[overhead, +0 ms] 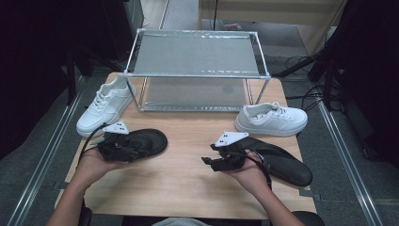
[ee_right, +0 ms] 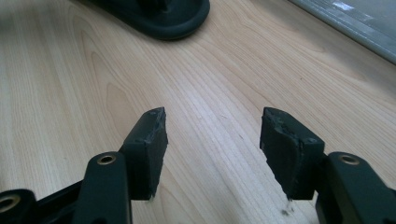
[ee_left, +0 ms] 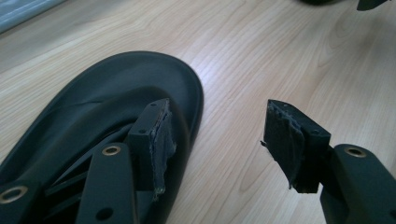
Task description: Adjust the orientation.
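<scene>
The left tool [overhead: 123, 147] is held over the left black slipper [overhead: 146, 141], which lies on the wooden surface [overhead: 188, 179] toward its left side. In the left gripper view its jaws are spread wide apart: one pad [ee_left: 159, 140] hangs over the inside of that slipper [ee_left: 116, 93], the other stands over bare wood just beside the slipper's rim, and nothing is gripped between them.

The right tool [overhead: 221, 157] is held near the middle of the surface, just left of the right black slipper [overhead: 282, 165], which lies toward the right front corner. In the right gripper view its jaws are also wide apart and empty, with only wood grain between them.

Two white sneakers are seen farther back: one [overhead: 106, 106] at the left edge, one [overhead: 272, 118] at the right. Between them a two-tier metal rack [overhead: 195, 52] stands at the back of the surface.
</scene>
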Available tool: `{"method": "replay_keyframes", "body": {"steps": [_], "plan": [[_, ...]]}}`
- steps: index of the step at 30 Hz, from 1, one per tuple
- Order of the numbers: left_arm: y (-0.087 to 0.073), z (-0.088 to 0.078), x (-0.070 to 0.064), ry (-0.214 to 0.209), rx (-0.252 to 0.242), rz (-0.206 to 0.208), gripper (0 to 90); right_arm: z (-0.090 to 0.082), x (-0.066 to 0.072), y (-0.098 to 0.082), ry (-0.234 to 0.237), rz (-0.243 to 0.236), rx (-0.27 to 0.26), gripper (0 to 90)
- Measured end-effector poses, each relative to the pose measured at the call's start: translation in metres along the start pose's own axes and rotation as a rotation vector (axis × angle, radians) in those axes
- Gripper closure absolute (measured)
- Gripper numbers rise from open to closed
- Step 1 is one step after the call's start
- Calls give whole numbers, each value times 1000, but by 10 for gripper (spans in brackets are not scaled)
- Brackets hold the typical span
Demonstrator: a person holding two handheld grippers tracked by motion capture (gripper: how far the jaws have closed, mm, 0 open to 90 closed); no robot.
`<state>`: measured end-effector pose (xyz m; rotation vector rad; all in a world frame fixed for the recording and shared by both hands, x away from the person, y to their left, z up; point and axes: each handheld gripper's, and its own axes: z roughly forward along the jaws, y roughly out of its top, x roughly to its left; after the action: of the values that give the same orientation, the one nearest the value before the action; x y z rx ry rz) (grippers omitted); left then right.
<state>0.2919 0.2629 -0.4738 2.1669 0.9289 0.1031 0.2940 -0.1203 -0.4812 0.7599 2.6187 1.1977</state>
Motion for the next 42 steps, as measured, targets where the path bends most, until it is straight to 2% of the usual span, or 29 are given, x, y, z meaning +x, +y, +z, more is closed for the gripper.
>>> {"method": "replay_keyframes", "body": {"steps": [6, 8, 9, 13, 17, 20, 24, 25, 30, 34, 38, 42], "plan": [[-8, -9, 8, 17, -6, -27, 433, 4, 1, 2, 7, -10, 10, 422], [-10, -10, 9, 24, -5, -20, 441, 5, 2, 2, 9, -10, 15, 422], [-13, -13, 11, 37, 2, -18, 447, 5, 2, 2, 10, -11, 16, 422], [-20, -16, 19, 45, 15, -36, 469, 6, 2, 3, 13, -14, 18, 422], [-25, -14, 24, 30, 9, -41, 477, 8, 3, 4, 20, -20, 21, 422], [-29, -10, 30, 22, 32, -31, 485, 9, 4, 5, 20, -20, 26, 421], [-35, -6, 36, 16, 45, -53, 492, 11, 4, 5, 23, -29, 27, 421], [-36, -5, 38, 4, 48, -60, 495, 11, 5, 6, 24, -27, 30, 421], [-37, -4, 38, -2, 41, -48, 504, 12, 5, 6, 26, -31, 34, 422], [-36, 3, 34, 1, 80, -19, 532, 13, 6, 6, 25, -40, 37, 421], [-36, 8, 33, 8, 103, -8, 561, 14, 6, 6, 25, -41, 41, 421], [-36, 9, 34, 6, 96, 0, 621, 14, 6, 6, 32, -36, 42, 421]]}}
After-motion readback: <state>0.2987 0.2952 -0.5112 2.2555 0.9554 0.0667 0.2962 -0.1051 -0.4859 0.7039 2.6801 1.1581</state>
